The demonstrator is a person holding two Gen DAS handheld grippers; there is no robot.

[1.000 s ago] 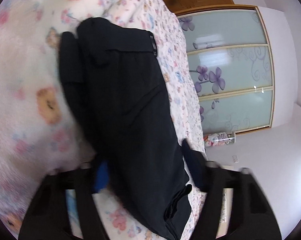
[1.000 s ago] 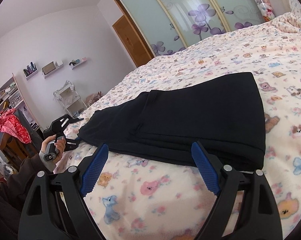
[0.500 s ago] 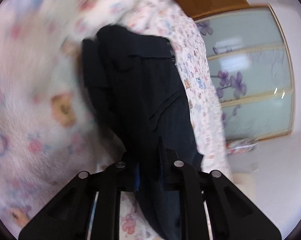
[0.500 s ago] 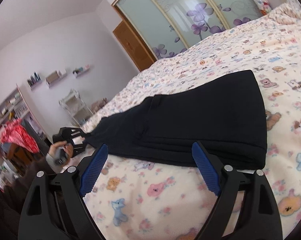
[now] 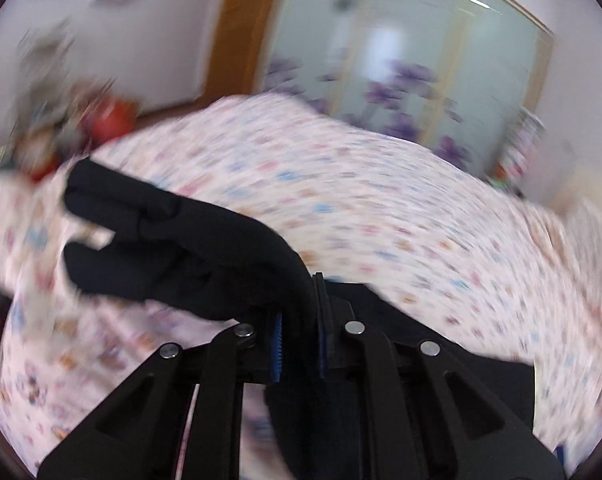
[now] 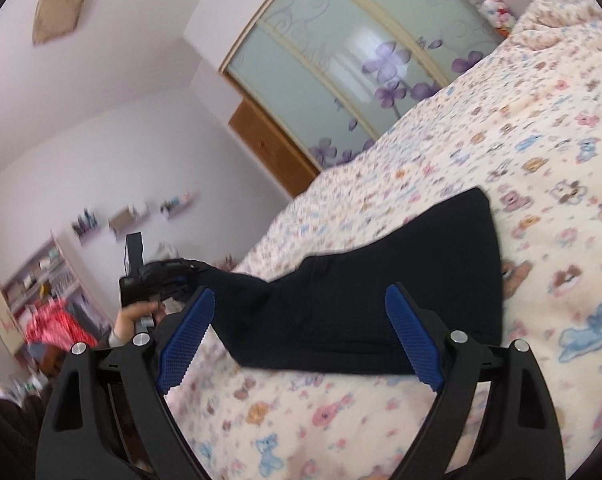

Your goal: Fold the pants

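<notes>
The bed (image 6: 501,152) has a cover with a cartoon print, and the black pants (image 6: 381,304) lie on it. One end of the pants is raised, clamped between the fingers of the left gripper (image 5: 299,340). The right gripper (image 6: 301,344) is spread wide and holds nothing, near the pants.

One pair of black fabric pants (image 6: 401,280), two black two-finger grippers with blue pads, left (image 5: 299,344) and right (image 6: 301,340), one cartoon-print blanket (image 6: 501,152).
</notes>
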